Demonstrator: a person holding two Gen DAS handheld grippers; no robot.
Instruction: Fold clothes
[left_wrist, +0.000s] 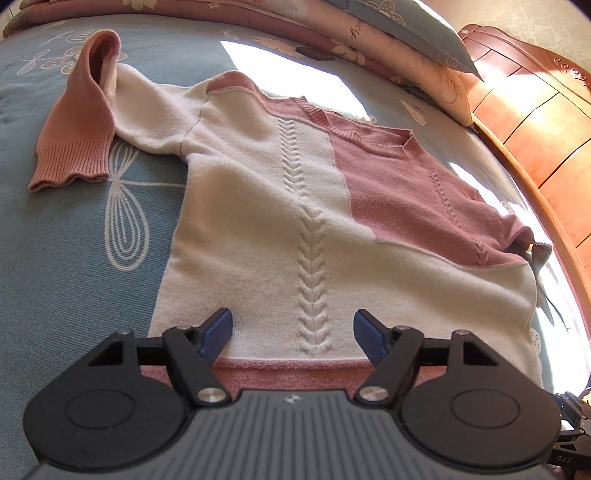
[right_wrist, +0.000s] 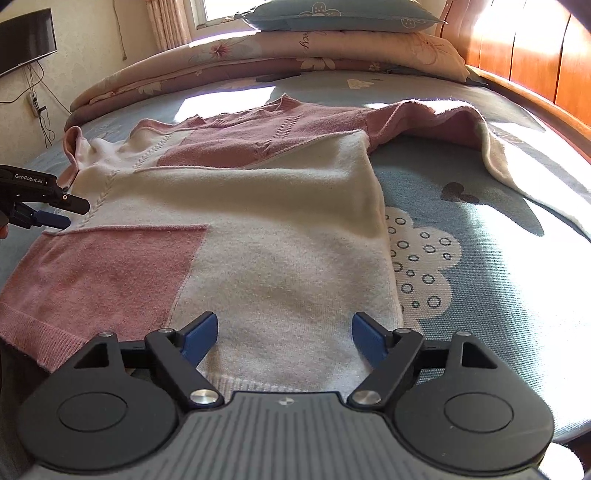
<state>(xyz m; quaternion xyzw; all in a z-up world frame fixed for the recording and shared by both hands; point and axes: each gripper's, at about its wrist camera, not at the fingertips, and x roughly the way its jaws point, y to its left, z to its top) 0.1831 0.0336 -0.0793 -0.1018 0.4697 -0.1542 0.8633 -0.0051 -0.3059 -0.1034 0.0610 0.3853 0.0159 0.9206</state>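
a pink-and-cream knit sweater (left_wrist: 295, 229) lies spread flat across the middle of the frame on a blue patterned bedsheet (left_wrist: 74, 240). the left gripper (left_wrist: 291, 338) hangs over its hem, jaws wide apart, gripping nothing. the right gripper (right_wrist: 284, 338) is likewise spread wide and empty above the sweater's cream lower corner.

Fuzzy knit sweater (left_wrist: 266, 206), woven cotton bedsheet (left_wrist: 74, 258), glossy wood headboard (left_wrist: 535, 122), matt plastic fingers (left_wrist: 218, 334).
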